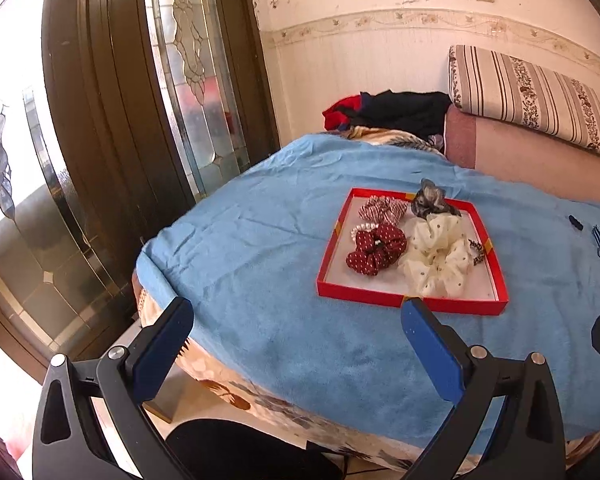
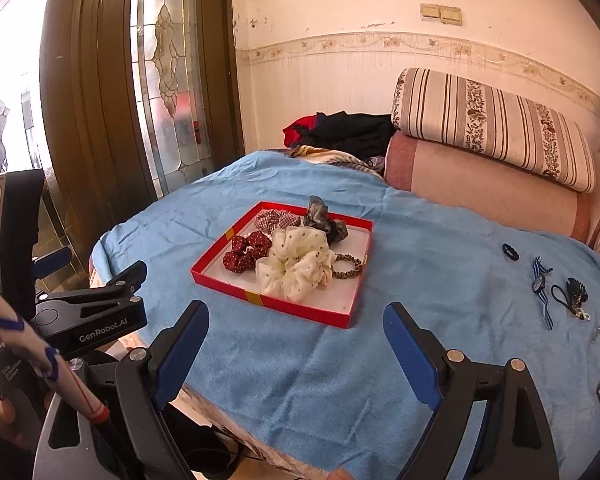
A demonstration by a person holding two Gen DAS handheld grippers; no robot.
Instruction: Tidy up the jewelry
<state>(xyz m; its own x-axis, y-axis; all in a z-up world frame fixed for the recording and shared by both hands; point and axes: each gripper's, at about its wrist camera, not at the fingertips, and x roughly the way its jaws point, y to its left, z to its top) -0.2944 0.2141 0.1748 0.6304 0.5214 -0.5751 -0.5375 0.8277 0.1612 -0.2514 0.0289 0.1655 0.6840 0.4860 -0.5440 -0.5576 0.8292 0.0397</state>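
A shallow red tray (image 1: 360,292) (image 2: 228,286) lies on the blue towel. It holds a cream dotted scrunchie (image 1: 436,256) (image 2: 296,268), a dark red dotted one (image 1: 376,250) (image 2: 244,254), a grey one (image 1: 430,200) (image 2: 324,216), a checked one (image 1: 382,210) and a leopard hair tie (image 2: 346,266). Right of the tray, a black hair tie (image 2: 510,252), a blue striped watch (image 2: 540,280), a black tasselled piece (image 2: 572,294) and a small silver clip (image 2: 596,334) lie loose on the towel. My left gripper (image 1: 296,312) and right gripper (image 2: 296,314) both hover open and empty near the bed's front edge, short of the tray.
The blue towel (image 1: 260,248) covers a bed whose edge drops off at the front and left. A dark wooden door with glass panels (image 1: 112,100) stands to the left. A striped cushion (image 2: 492,124) and a clothes pile (image 2: 348,128) sit at the back. A hand (image 2: 20,332) grips the left tool.
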